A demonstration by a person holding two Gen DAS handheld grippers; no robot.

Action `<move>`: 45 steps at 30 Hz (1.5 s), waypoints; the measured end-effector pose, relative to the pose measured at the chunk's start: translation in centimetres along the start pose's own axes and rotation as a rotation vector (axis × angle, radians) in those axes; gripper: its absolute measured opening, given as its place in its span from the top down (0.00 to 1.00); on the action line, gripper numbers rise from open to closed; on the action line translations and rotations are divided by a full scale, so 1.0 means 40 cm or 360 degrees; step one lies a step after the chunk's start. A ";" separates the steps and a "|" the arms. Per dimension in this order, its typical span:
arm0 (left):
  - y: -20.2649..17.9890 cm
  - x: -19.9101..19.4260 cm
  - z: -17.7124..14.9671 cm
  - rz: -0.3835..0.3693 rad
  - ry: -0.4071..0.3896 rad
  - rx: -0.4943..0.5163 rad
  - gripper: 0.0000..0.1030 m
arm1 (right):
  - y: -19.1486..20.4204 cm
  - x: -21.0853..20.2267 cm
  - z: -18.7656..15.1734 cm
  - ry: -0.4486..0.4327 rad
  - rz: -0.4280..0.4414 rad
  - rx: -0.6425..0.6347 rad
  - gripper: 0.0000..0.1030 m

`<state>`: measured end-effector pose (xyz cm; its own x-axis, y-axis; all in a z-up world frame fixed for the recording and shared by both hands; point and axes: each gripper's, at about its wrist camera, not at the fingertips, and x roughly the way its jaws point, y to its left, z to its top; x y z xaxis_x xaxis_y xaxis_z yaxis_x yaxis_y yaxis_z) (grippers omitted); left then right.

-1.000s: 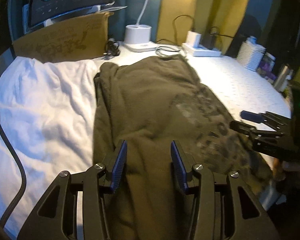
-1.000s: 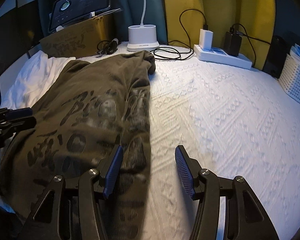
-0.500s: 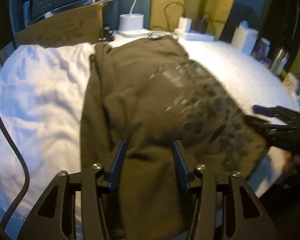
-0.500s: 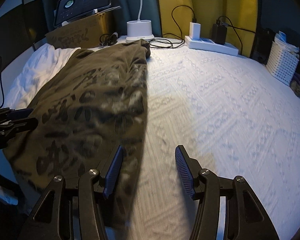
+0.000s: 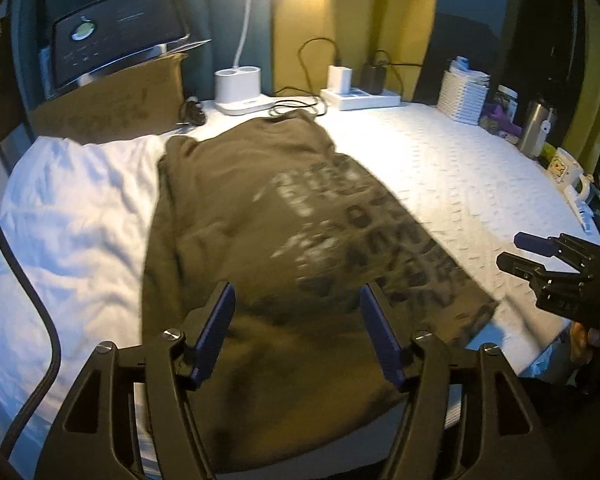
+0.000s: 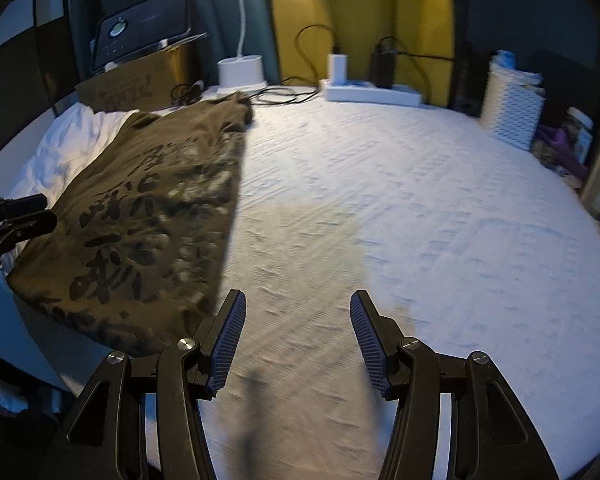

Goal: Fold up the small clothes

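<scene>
An olive-green t-shirt (image 5: 260,216) with a dark print lies folded lengthwise on the white textured table cover (image 5: 440,184); it also shows in the right wrist view (image 6: 152,216) at the left. My left gripper (image 5: 296,304) is open and empty, hovering above the shirt's near end. My right gripper (image 6: 296,308) is open and empty over the bare cover, just right of the shirt's near corner. Each gripper shows in the other's view, the right one (image 5: 540,256) and the left one (image 6: 16,216).
A white crumpled cloth (image 5: 72,216) lies left of the shirt. At the back stand a cardboard box (image 5: 112,112), a white lamp base (image 5: 240,92), a power strip (image 5: 360,98) with cables, and a white basket (image 5: 464,96). A metal bottle (image 5: 534,128) and mug (image 5: 564,166) sit far right.
Both grippers have pulled back and risen away from the shirt. The right gripper has shifted right, off the shirt and over bare cover. The shirt lies still.
</scene>
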<state>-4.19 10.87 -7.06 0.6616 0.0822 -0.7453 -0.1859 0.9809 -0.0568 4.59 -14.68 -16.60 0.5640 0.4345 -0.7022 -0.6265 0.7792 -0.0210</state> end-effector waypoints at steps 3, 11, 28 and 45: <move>-0.043 -0.016 0.013 -0.0018 -0.0039 0.0023 0.35 | -0.031 -0.030 -0.009 -0.0023 -0.0036 0.0030 0.45; -0.146 -0.083 0.050 -0.0051 -0.0210 0.0083 0.20 | -0.101 -0.142 -0.011 -0.0175 -0.0101 0.0119 0.22; -0.206 -0.248 0.089 -0.0026 -0.0600 0.0153 0.11 | -0.126 -0.419 0.027 -0.0563 -0.0275 0.0085 0.15; -0.160 -0.389 0.128 0.0074 -0.0918 0.0155 0.11 | -0.070 -0.564 0.125 -0.0797 -0.0248 0.0101 0.14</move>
<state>-9.57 4.21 8.29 0.9478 0.1816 -0.2621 -0.1748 0.9834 0.0491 -3.70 -24.43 2.86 0.8456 0.4618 -0.2679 -0.4896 0.8709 -0.0440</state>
